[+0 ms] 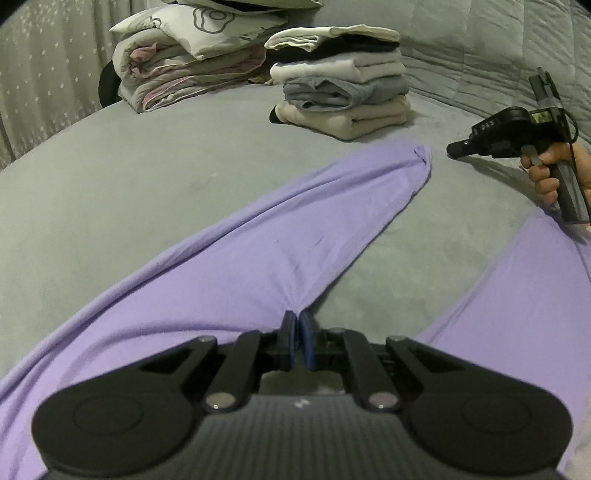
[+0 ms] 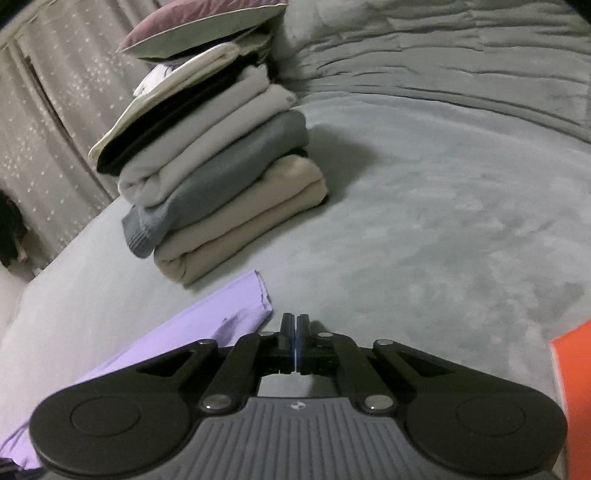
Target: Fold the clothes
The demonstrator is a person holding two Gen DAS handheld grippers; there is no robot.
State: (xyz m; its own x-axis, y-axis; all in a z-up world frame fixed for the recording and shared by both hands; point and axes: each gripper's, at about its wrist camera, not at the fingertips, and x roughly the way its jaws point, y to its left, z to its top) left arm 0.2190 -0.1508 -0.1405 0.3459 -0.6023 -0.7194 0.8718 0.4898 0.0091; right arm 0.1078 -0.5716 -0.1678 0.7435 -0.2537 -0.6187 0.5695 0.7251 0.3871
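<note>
A lilac pair of trousers (image 1: 258,240) lies spread on the grey bed cover (image 1: 129,184). One leg runs away to its cuff (image 1: 421,155); the other part lies at the right (image 1: 517,295). My left gripper (image 1: 297,321) is shut on the lilac fabric where it gathers to a point between the legs. A hand (image 1: 546,173) holds my right gripper (image 1: 453,150) just right of the cuff, above the cover. In the right wrist view the right gripper (image 2: 295,325) has its jaws together with nothing between them, and the lilac cuff (image 2: 255,295) lies just left of the tips.
A stack of folded clothes (image 1: 343,85) (image 2: 221,173) stands on the bed beyond the cuff. Folded bedding (image 1: 184,62) sits further left, with a cushion (image 2: 199,22) on top of the pile. A starred curtain (image 1: 37,74) hangs at the left. An orange object (image 2: 576,387) is at the right edge.
</note>
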